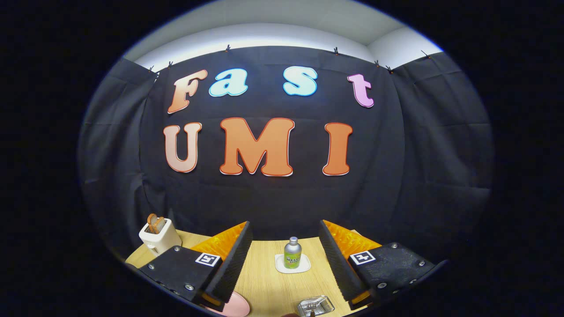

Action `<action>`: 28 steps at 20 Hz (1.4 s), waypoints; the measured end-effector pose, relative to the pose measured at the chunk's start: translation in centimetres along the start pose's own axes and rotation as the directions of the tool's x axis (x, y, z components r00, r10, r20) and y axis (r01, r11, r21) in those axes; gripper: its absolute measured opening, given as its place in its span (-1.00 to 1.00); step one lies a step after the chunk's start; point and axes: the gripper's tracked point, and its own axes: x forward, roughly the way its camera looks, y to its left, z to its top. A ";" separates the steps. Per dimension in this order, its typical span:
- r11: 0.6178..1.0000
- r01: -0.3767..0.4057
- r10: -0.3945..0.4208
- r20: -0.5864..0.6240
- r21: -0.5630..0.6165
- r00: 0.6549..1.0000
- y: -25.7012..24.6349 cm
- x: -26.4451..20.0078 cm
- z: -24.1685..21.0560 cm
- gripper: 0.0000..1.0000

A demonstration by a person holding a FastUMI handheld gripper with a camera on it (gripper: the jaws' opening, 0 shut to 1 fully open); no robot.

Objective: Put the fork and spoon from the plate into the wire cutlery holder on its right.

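The gripper (285, 259) is held above a wooden table (269, 281) with its two fingers (231, 259) spread wide and nothing grasped between them; a pink plate (233, 306) is seen in part below the left finger, its fork and spoon being out of sight; the wire cutlery holder (315, 305) lies to the plate's right, close under the fingers; a green bottle (292, 252) on a white coaster (292, 264) is seen between the fingers, further off; a toaster (159, 237) holding toast is placed beyond the left finger.
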 end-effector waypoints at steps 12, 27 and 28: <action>0.991 -0.137 0.136 -0.036 -0.008 0.990 12.3 -2.3 -3.8 0.94; 0.934 -0.358 0.265 -0.650 -0.012 0.712 20.9 -7.7 -29.3 0.92; 0.928 -0.372 0.265 -0.674 -0.017 0.690 21.2 -8.0 -30.5 0.87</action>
